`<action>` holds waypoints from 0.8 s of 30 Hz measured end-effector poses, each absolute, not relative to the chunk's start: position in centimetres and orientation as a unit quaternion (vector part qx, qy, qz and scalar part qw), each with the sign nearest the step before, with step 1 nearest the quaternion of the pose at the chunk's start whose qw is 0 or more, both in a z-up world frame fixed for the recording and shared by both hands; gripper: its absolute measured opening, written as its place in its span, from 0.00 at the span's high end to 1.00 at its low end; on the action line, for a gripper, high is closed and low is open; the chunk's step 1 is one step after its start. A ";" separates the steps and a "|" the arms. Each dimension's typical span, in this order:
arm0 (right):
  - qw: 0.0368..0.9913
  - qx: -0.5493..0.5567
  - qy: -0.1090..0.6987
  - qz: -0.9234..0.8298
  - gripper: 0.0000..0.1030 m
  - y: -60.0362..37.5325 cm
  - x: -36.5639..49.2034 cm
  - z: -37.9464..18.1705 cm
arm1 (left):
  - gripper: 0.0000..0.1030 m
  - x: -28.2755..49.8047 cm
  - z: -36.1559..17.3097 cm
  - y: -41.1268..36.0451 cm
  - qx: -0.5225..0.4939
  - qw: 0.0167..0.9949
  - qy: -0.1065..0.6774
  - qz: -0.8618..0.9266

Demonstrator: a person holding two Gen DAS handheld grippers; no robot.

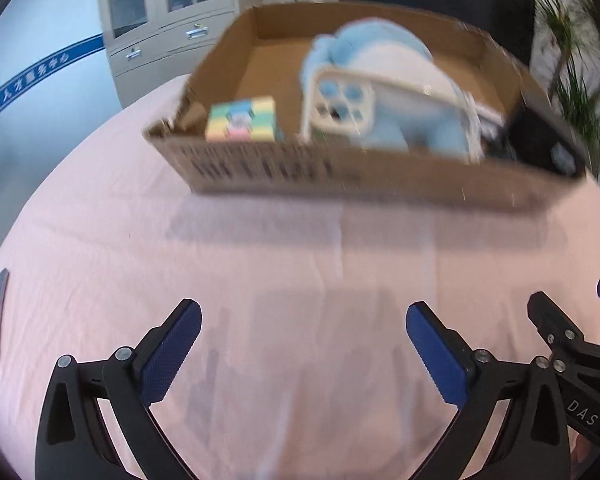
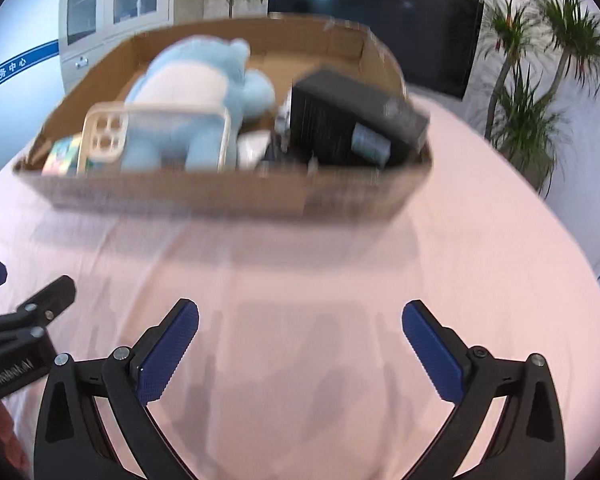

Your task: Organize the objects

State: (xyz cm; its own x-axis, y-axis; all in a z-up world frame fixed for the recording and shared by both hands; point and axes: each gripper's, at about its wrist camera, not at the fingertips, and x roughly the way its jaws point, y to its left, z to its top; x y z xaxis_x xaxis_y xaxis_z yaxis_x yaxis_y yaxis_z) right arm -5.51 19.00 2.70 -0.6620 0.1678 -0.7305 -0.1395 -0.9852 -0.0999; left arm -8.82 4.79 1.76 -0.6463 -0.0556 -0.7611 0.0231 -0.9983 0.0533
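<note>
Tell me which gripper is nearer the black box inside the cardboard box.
Right. The black box sits at the carton's right end, ahead of the open right gripper. The open left gripper hovers farther left, facing the pastel cube end.

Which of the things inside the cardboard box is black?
The black box at the right end of the cardboard box. The plush toy is light blue, the phone case cream, and the small box pastel-coloured.

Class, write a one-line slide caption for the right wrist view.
Open right hand-held gripper over pink tablecloth, facing a filled cardboard box.
</note>
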 end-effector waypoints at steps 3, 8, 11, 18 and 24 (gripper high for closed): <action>0.090 -0.429 -0.007 0.899 0.01 19.3 -4.5 1.7 | 0.00 -7.1 0.6 5.6 0.423 0.030 -0.045 -0.905; 0.088 -0.450 0.034 0.888 0.01 20.4 -3.1 1.1 | 0.00 -5.5 0.0 5.5 0.446 0.024 -0.022 -0.894; 0.089 -0.449 0.032 0.889 0.01 20.2 -2.2 1.1 | 0.00 -5.0 -0.2 5.0 0.453 0.013 0.000 -0.892; 0.087 -0.449 0.031 0.889 0.01 19.6 -1.4 0.9 | 0.00 -4.5 -0.3 4.5 0.456 0.016 0.019 -0.889; 0.087 -0.449 0.031 0.889 0.01 19.7 -1.4 1.0 | 0.00 -4.4 -0.2 4.6 0.457 0.016 0.020 -0.889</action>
State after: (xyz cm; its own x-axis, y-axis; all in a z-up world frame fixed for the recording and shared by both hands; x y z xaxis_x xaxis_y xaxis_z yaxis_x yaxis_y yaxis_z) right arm -1.36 19.68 0.96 -0.5818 0.1266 -0.8034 -0.1824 -0.9830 -0.0229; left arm -4.36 4.65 -0.16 -0.5822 -0.0101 -0.8130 0.0462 -0.9987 -0.0206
